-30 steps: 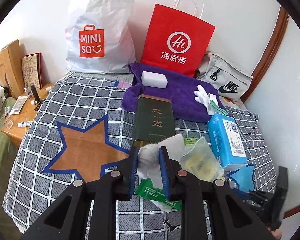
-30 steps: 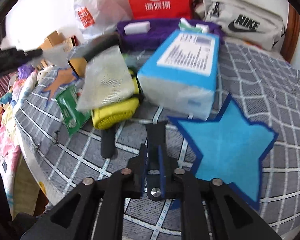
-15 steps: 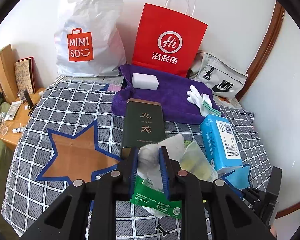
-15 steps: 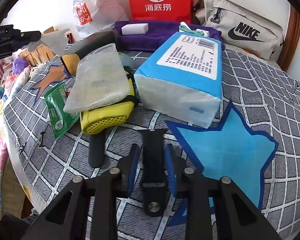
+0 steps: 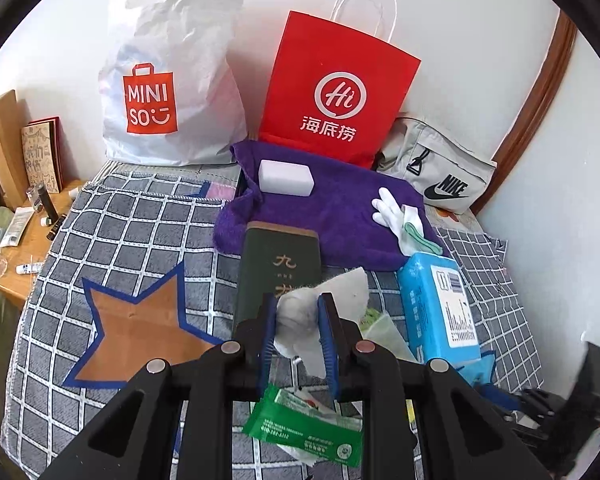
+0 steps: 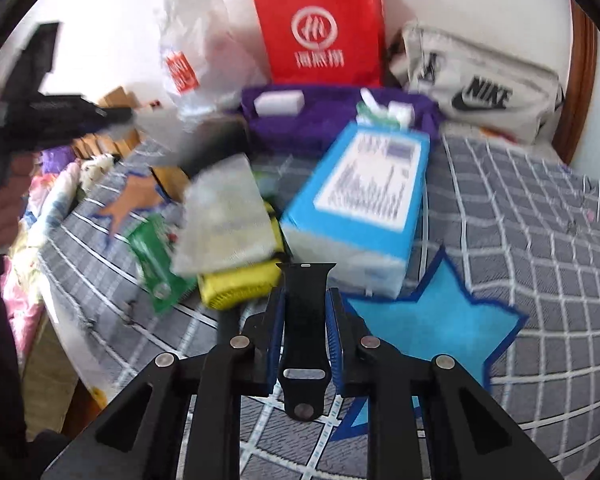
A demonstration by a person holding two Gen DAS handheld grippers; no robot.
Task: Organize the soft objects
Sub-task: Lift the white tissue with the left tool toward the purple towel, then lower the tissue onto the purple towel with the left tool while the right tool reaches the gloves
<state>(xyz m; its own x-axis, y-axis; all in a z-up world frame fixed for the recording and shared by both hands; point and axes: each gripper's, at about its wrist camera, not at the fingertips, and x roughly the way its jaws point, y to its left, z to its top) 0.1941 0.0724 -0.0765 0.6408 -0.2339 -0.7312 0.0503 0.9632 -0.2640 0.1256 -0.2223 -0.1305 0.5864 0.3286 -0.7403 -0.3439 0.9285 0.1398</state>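
Note:
My left gripper (image 5: pixel 298 300) is shut on a crumpled white tissue (image 5: pixel 340 284), held above the dark green box (image 5: pixel 280 264) and the green wipes pack (image 5: pixel 304 428). A black watch strap (image 6: pixel 304 320) stands between the pads of my right gripper (image 6: pixel 305 296), lifted off the checked bedspread (image 6: pixel 540 264) beside the blue star patch (image 6: pixel 432 328). The right jaws are closing on the strap. A purple towel (image 5: pixel 332 208) at the back carries a white sponge block (image 5: pixel 286 176) and a white glove (image 5: pixel 392 212). The orange star patch (image 5: pixel 140 328) lies at the left.
A blue tissue pack (image 6: pixel 364 196), a yellow mesh item (image 6: pixel 240 284) and a clear bag (image 6: pixel 224 216) crowd the middle. A white Miniso bag (image 5: pixel 172 80), a red paper bag (image 5: pixel 336 96) and a grey Nike bag (image 5: pixel 440 176) line the wall. A wooden nightstand (image 5: pixel 32 240) stands left.
My right gripper has closed on the black strap and raised it off the bedspread. The left gripper has drifted a little with the tissue still in its jaws.

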